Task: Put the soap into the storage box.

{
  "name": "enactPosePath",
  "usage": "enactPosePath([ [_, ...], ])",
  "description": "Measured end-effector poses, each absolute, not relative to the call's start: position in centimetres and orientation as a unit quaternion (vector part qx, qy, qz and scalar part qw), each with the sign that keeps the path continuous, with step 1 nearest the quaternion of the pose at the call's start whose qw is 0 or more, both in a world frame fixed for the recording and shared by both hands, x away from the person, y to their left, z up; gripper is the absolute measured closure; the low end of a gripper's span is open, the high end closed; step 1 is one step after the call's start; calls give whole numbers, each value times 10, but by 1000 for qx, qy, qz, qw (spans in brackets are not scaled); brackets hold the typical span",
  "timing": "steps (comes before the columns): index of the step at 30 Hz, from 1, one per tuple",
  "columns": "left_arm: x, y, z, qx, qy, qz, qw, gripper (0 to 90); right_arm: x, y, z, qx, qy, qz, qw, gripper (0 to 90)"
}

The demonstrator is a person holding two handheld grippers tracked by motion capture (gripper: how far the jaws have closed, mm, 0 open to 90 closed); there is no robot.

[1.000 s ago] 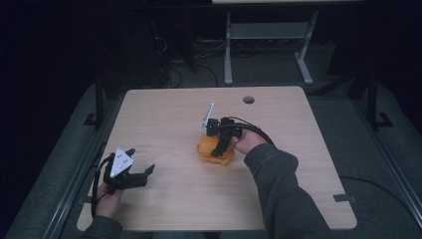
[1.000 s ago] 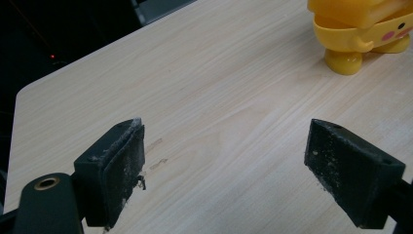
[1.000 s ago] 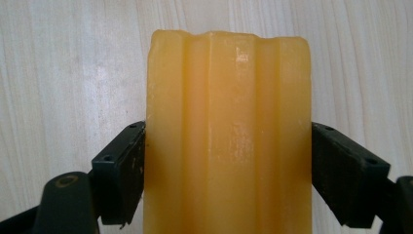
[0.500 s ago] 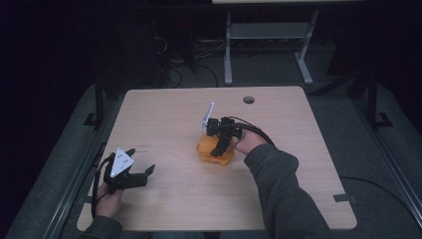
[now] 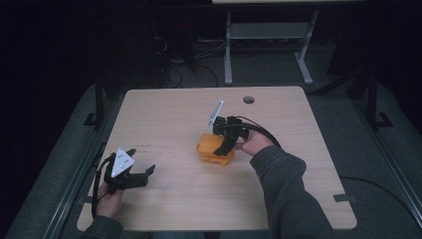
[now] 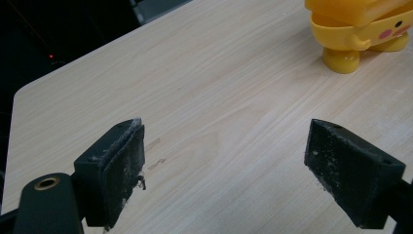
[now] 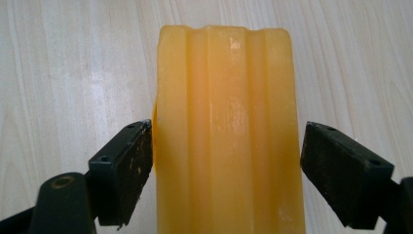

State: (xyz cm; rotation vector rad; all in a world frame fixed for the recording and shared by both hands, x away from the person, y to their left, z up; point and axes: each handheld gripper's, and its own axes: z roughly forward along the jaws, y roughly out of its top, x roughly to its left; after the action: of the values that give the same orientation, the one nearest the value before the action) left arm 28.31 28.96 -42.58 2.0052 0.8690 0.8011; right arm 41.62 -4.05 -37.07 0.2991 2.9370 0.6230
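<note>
Overhead, the right gripper point(image 5: 222, 144) is hovering over a yellow container point(image 5: 215, 152) near the middle of the wooden table point(image 5: 164, 114), while the left gripper point(image 5: 130, 175) is resting near the front-left edge. Left gripper view — jaws are standing wide apart over bare wood, holding nothing, the container sitting ahead at upper right. Right gripper view — jaws are straddling the ribbed container, one pad point(image 7: 139, 161) touching or nearly so, the other clear of it.

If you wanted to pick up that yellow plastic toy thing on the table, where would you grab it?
Probably across the narrow width of the yellow plastic toy's ridged upper part, coming down from above. Its two long sides run straight and parallel, and the right gripper already straddles them with its jaws open.
</note>
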Motion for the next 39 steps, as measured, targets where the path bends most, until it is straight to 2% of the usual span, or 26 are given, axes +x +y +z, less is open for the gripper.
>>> enactPosePath([
  [39,284,291,-426,790,346,318,394,141,402,-69,-373,118,965,221,73,212],
])
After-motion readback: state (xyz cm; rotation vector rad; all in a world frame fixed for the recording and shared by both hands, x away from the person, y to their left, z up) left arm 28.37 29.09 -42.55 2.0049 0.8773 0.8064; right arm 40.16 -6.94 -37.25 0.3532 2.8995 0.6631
